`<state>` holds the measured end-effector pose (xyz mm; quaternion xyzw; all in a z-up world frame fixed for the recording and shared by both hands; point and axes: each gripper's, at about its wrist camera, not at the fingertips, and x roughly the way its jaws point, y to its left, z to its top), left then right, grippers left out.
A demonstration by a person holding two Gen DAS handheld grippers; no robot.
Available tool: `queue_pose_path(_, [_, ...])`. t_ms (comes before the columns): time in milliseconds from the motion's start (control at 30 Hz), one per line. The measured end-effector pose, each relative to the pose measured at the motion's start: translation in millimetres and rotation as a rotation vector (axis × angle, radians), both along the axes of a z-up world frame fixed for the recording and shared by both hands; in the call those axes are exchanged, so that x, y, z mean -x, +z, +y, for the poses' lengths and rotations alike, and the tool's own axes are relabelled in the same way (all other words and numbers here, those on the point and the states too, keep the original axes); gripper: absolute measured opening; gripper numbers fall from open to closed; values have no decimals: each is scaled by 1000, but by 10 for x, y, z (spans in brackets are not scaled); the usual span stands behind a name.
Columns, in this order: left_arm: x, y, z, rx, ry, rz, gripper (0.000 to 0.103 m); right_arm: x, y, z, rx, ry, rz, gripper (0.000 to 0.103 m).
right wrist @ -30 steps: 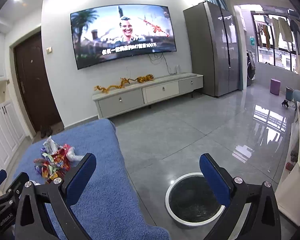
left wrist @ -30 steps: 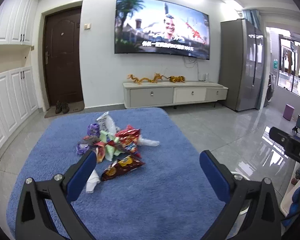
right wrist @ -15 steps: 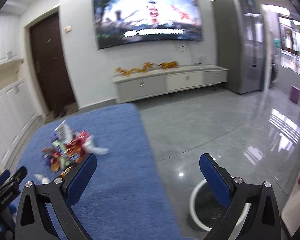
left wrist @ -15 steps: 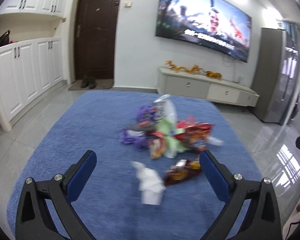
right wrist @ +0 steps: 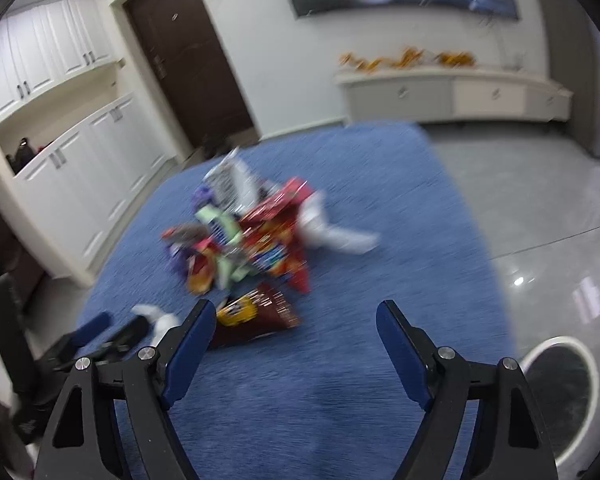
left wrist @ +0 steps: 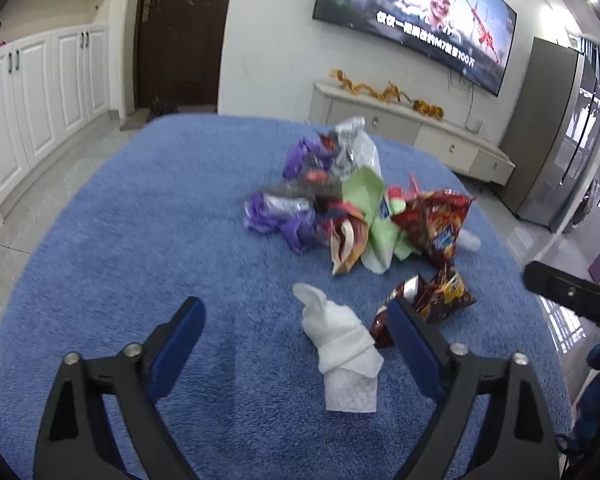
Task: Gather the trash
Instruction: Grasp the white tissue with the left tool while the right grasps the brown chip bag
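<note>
A pile of trash lies on a blue rug: purple, red and green wrappers and a silver bag. A crumpled white tissue lies nearest, between the fingers of my open left gripper, toward its right finger. A brown snack bag lies just past that finger. In the right wrist view the pile sits ahead of my open, empty right gripper. The brown snack bag lies by its left finger. A round white-rimmed bin stands on the floor at lower right.
White cabinets line the left wall beside a dark door. A low TV cabinet stands beyond the rug under a wall TV. Glossy grey tile floor lies right of the rug. The left gripper shows at lower left.
Both grippers have swung left and down toward the pile. The tissue now sits between the left fingers. The right view has turned from bin and floor onto the trash. Both stay open.
</note>
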<state>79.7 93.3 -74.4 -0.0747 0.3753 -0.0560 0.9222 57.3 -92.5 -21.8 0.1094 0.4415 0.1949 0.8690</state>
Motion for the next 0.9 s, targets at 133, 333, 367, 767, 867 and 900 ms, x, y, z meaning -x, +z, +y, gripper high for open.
queue_pose_path(133, [-68,-81,-14,41,-43,43,80,-87,-158,164,-50,49,53,81])
queue_pose_path(333, [-116,-155,-97,54,-112,107,57,-192,-246,269,-30,61,63,78])
queue_pose_path(367, [-115,-171,-113,50,-116,111,51,-205,-260,272,-29,67,66,72])
queue_pose_path(767, [108,-78,-39,54,-74,82,24,-37,-170,200,-66,103,18,12])
queue_pose_path(867, [223,17,19,35,-52,61,24,81,-54,127,-79,102,-18,11])
queue_pose_path(900, [261,59,33,32,-45,52,24,137,22,86,-85,104,-38,11])
